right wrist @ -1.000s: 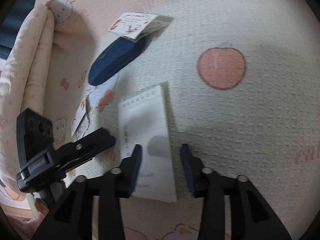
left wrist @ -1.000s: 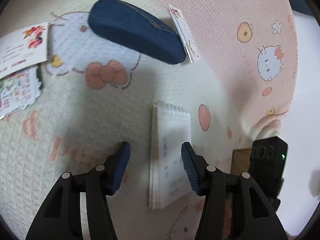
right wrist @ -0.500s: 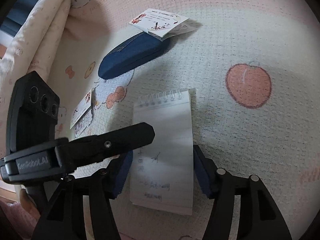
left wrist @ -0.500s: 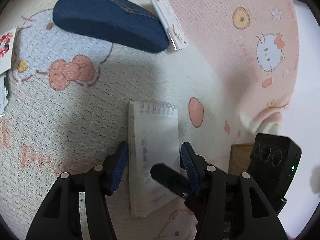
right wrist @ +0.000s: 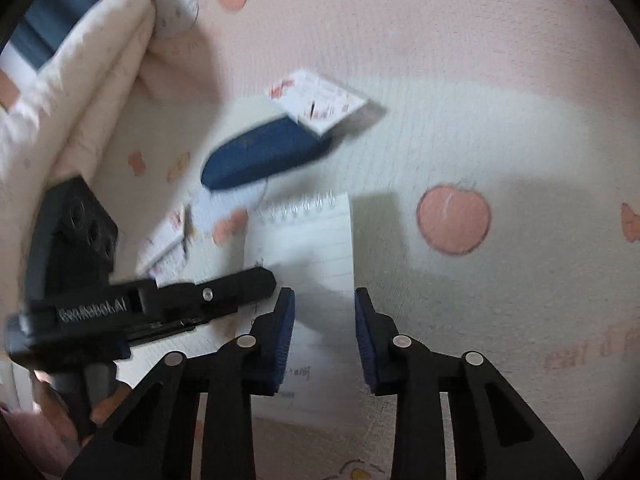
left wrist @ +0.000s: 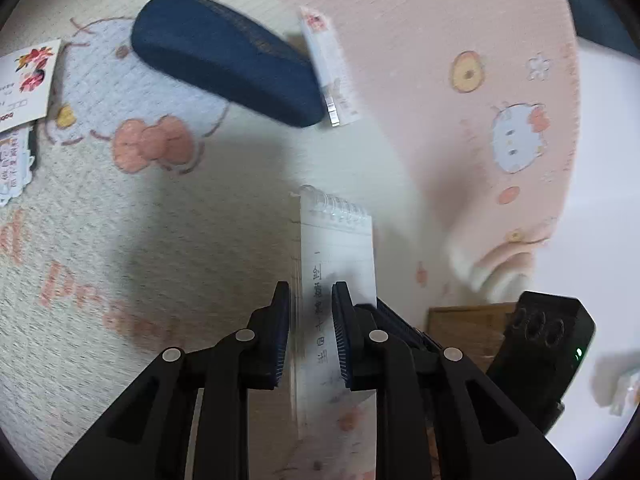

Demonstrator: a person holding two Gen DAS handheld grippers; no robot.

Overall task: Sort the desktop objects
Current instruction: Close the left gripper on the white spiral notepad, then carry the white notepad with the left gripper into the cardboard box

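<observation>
While both pairs of tongs crowd the same spot, the left tongs (left wrist: 308, 332) stand narrowed but not pressed together, having just been closing. The left strip of the spiral notepad (left wrist: 340, 248) shows in the gap between them. One pad sits just outside its left edge and the other over the page, and neither visibly bites the paper. The right tongs (right wrist: 324, 336) have likewise just been closing and stand slightly spread over the notepad's near end. Their left pad is over the sheet and their right pad just beside its right edge.

The notepad lies on a cream and pink blanket (left wrist: 400, 20), its long axis running away from both tongs, with the wire spiral at the far end. It is white, lined and thick, and its stacked page edges show on the left side. 1 column of dark handwritten characters runs down the top sheet, too blurred to read.

Beyond it lies a dark blue denim glasses case (left wrist: 224, 60), set slantwise. A small printed card (left wrist: 328, 68) touches its right end. 2 more printed cards (left wrist: 28, 80) sit at the far left edge. The blanket carries cat faces, bows and apples, plus pink lettering that starts "Pr". Pale lettering on the left tongs' body in the right view is too smeared to read for certain.
</observation>
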